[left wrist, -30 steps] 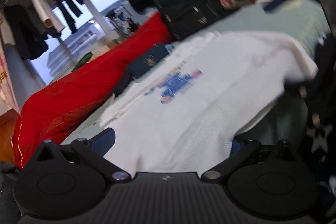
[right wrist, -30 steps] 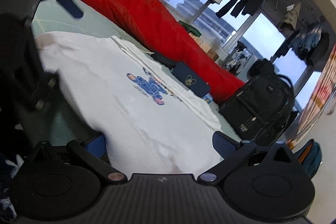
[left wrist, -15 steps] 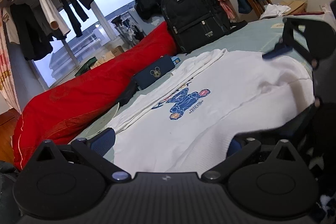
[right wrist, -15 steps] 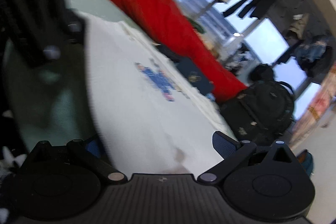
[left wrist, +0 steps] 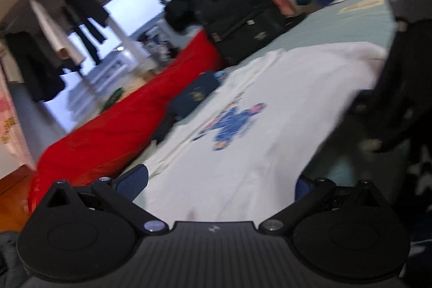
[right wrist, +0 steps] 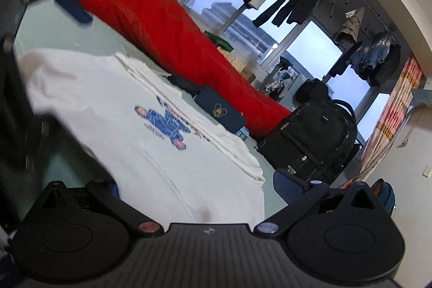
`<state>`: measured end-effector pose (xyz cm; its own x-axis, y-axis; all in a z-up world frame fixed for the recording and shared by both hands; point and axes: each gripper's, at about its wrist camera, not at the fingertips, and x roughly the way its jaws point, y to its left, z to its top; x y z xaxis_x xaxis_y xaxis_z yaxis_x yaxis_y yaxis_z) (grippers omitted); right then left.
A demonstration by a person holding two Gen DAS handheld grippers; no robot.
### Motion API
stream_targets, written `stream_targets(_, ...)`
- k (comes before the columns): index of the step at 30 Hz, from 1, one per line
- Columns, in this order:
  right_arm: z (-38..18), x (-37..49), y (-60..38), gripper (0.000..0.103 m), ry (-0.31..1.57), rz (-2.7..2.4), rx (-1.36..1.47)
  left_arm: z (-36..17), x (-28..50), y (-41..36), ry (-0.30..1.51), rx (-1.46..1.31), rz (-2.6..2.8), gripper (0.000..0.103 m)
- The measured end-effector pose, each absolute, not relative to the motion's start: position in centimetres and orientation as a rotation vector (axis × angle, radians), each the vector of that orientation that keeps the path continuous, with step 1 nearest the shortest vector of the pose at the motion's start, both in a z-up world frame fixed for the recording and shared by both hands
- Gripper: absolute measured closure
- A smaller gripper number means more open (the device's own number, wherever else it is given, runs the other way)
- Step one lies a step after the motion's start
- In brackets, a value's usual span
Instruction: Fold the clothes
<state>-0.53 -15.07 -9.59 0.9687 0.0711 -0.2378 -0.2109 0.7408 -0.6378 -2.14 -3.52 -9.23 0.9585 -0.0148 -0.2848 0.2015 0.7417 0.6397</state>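
Your left fingers and right fingers are spread wide, each straddling the near edge of the white shirt on the bed. Its far side lies doubled over; further folds look due.

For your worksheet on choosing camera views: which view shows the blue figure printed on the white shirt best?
The right wrist view: there the blue print on the white shirt is fairly sharp, with its outline readable. In the left wrist view the same print is smeared by motion blur, only a blue patch.
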Motion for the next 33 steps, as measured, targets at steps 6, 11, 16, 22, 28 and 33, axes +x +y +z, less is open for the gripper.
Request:
stream_targets(6, -11.2, -0.2, -16.2, 0.0, 0.241, 0.081, -0.779, -9.7, -3.1, -1.5, 0.298, 0.77, -0.091, 0.001)
stream_targets(11, -10.5, -0.6, -17.4, 0.0, 0.207, 0.024, -0.748, -9.7, -3.9, -1.5, 0.272, 0.789, -0.122, 0.001)
stream_targets(16, -8.9, -0.3, -17.6, 0.0, 0.17, 0.003, -0.733, -10.2, -3.8, -2.7, 0.238, 0.87, -0.117, 0.001)
stream_targets(22, -8.7, -0.4, -17.7, 0.0, 0.166, 0.003, -0.752, -11.1, -3.5, -3.8, 0.187, 1.001, -0.037, 0.001)
stream_targets(28, -9.3, -0.8, -17.2, 0.0, 0.151, -0.004, -0.829, -11.1, -4.2, -4.0, 0.124, 1.125, 0.026, 0.0)
stream_targets(33, -8.9, -0.8, -16.6, 0.0, 0.12, -0.016, -0.871, -10.1, -3.6, -4.4, 0.096, 1.146, 0.047, 0.0)
